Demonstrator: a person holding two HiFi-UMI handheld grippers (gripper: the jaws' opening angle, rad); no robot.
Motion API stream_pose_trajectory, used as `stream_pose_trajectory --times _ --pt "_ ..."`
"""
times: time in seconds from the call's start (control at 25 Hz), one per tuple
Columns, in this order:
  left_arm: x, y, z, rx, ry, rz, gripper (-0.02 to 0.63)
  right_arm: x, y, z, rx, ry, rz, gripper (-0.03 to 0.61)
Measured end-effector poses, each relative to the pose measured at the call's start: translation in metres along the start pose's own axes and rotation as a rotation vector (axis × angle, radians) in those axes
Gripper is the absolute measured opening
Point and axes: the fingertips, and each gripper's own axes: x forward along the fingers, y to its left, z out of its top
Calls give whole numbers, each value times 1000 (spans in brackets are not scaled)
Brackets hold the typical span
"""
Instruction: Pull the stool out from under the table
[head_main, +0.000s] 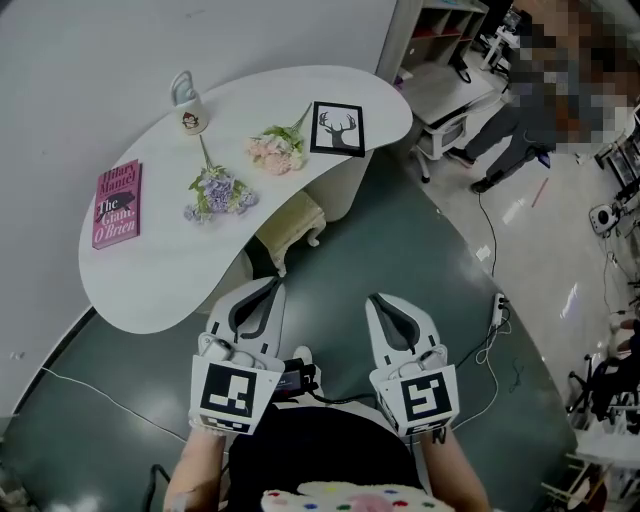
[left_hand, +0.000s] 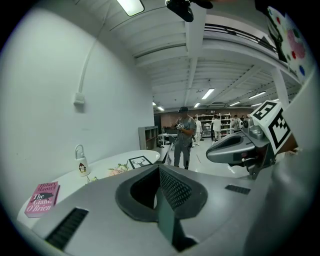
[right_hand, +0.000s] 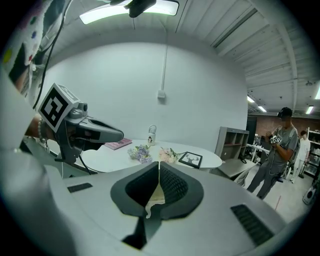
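A cream cushioned stool (head_main: 291, 224) with pale legs stands tucked under the near edge of the white curved table (head_main: 170, 275); only its front part shows. My left gripper (head_main: 272, 287) hovers over the dark green floor just short of the stool, jaws shut and empty. To its right, my right gripper (head_main: 378, 300) is level with it, also shut with nothing held. In the left gripper view the left gripper (left_hand: 159, 168) points over the table. In the right gripper view a strip of the cream stool (right_hand: 155, 193) shows below the closed right gripper (right_hand: 159, 165).
On the table lie a pink book (head_main: 117, 203), a penguin bottle (head_main: 187, 106), purple flowers (head_main: 218, 191), pink flowers (head_main: 277, 150) and a framed deer picture (head_main: 338, 128). A person (head_main: 520, 115) stands at the back right near a grey desk (head_main: 447, 96). A power strip (head_main: 498, 311) and cables lie on the floor.
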Motion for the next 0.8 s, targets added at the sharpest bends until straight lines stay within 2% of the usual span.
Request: stream_pose_trajectory --times 0.2,0.4,0.56,0.8 --pt "13 23 3 -3 -2 4 15 28 1 7 -35 6 1 35" --pt "18 43 3 -15 -3 12 15 45 5 10 -22 27 3 35" --pt "19 50 -1 -64 -11 26 15 51 4 12 -25 17 -5 35" --pt "19 52 -10 -77 10 34 15 53 -3 7 -16 29 -9 35"
